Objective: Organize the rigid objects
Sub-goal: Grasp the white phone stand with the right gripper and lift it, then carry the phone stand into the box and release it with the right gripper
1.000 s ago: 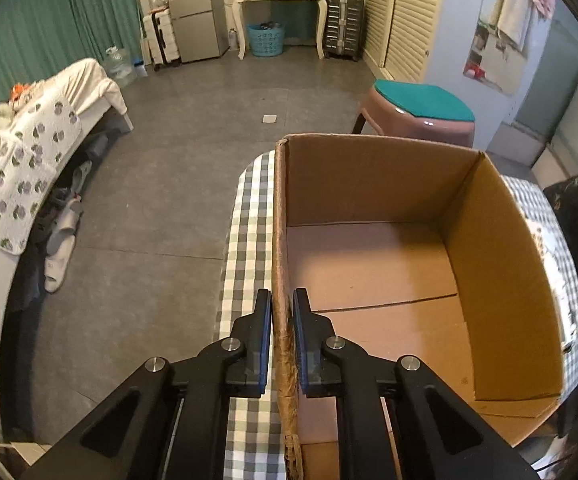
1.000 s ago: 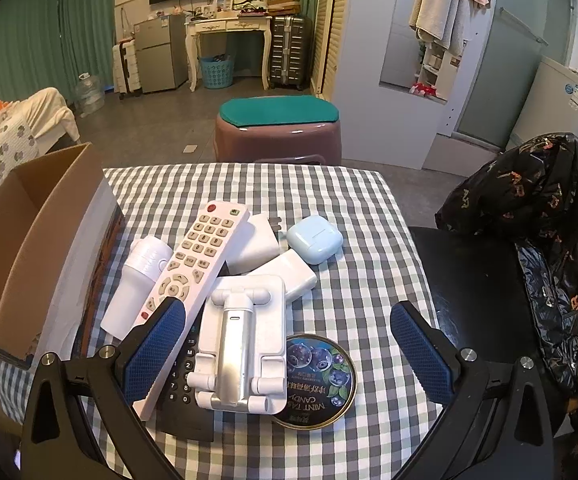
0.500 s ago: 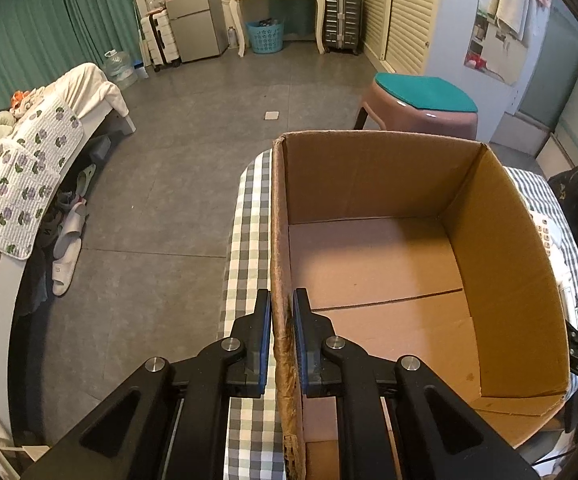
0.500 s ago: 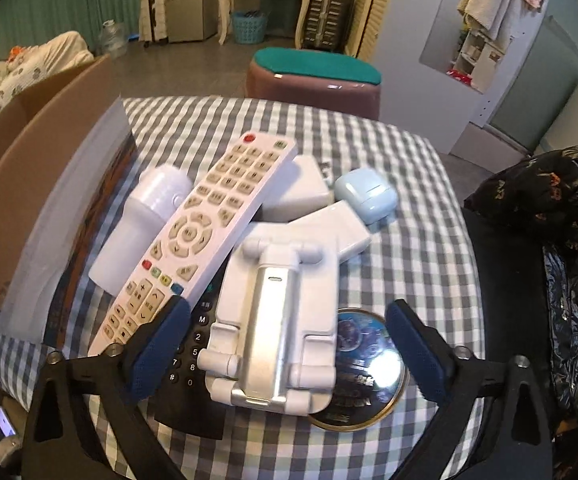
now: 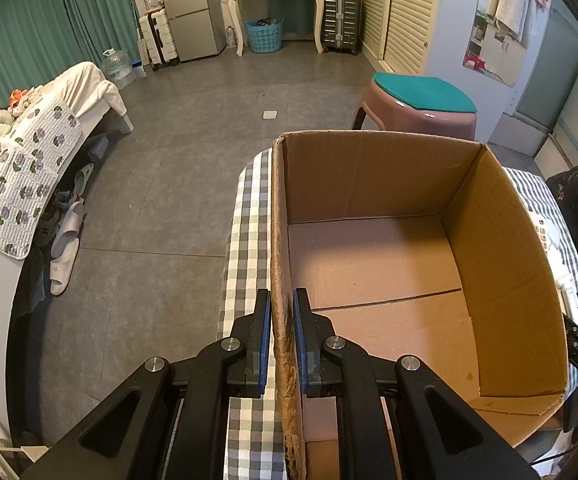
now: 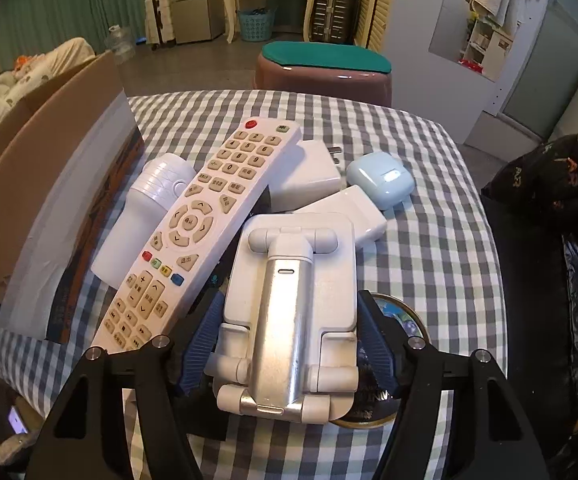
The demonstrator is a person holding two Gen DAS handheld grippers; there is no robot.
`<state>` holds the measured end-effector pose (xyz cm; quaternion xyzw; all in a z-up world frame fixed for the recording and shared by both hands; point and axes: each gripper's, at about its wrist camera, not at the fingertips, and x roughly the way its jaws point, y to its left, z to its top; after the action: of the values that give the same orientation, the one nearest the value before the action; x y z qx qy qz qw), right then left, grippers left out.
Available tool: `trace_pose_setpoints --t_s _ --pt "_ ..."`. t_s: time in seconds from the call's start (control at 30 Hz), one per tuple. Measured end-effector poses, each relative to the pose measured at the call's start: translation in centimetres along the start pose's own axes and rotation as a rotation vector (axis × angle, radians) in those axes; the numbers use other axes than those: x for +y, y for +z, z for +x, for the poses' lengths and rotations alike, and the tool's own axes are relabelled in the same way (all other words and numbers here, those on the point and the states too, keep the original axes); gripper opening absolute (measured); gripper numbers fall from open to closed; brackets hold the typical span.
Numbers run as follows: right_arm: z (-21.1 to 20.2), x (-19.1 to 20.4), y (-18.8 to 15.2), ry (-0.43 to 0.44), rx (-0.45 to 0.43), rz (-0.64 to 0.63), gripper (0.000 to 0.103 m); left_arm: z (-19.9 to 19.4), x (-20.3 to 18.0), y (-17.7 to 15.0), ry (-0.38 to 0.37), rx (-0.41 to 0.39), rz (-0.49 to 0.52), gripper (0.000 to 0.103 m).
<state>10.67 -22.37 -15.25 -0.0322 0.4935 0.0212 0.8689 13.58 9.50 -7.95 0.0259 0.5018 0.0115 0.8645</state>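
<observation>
**Status: L tool clamped on box wall; R tool closing around phone stand**

1. L tool (image 5: 281, 336): clenched on the near-left wall of the cardboard box (image 5: 501, 264). One pad sits outside the wall, the other inside; both press the cardboard edge. Box stands open-topped on the checked surface (image 5: 249, 216), at its left edge; nothing visible inside.

2. R tool (image 6: 289, 344): jaws have just been closing, w/ the white phone stand (image 6: 289, 308) between them. Blue pads sit just beside the stand's near end on the left and right; firm contact can't be confirmed (a thin gap seems to remain on each side).

3. Object pile, R wrist view, on the checked surface to the right of the box:
   - Phone stand: white w/ silver centre strip, nearest item, lying on top of the pile.
   - White remote (image 6: 205, 224): left of the stand, lying diagonally, far end raised on other items.
   - White cylinder (image 6: 145, 208): left of the remote, next to the box wall.
   - White charger (image 6: 309, 176): far side of the stand, partly under the remote.
   - White block (image 6: 353, 212): touching the stand's far-right corner.
   - Pale-blue earbud case (image 6: 381, 180): right of the charger.
   - Round tin (image 6: 401, 320): under the stand's near-right part, mostly hidden.
   - Black remote (image 6: 205, 412): under the stand and white remote, mostly hidden.
</observation>
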Motion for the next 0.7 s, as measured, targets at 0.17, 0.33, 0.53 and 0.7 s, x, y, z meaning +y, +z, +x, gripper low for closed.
trace_pose_setpoints --t_s 0.17,0.33,0.53,0.7 --pt "-2.0 -0.4 0.5 -0.005 -0.041 0.009 0.066 0.0 -0.1 0.0 0.0 -0.001 0.0 0.011" --pt "-3.9 -0.2 1.3 0.002 -0.084 0.005 0.066 0.0 -0.4 0.1 -0.006 0.0 0.001 0.011" --pt "-7.7 1.6 3.5 0.027 -0.182 -0.046 0.066 -0.1 -0.4 0.2 -0.009 -0.003 0.008 0.011" --pt "-10.9 4.4 6.3 0.08 -0.273 -0.105 0.066 -0.2 -0.2 0.3 -0.018 -0.004 0.016 0.011"
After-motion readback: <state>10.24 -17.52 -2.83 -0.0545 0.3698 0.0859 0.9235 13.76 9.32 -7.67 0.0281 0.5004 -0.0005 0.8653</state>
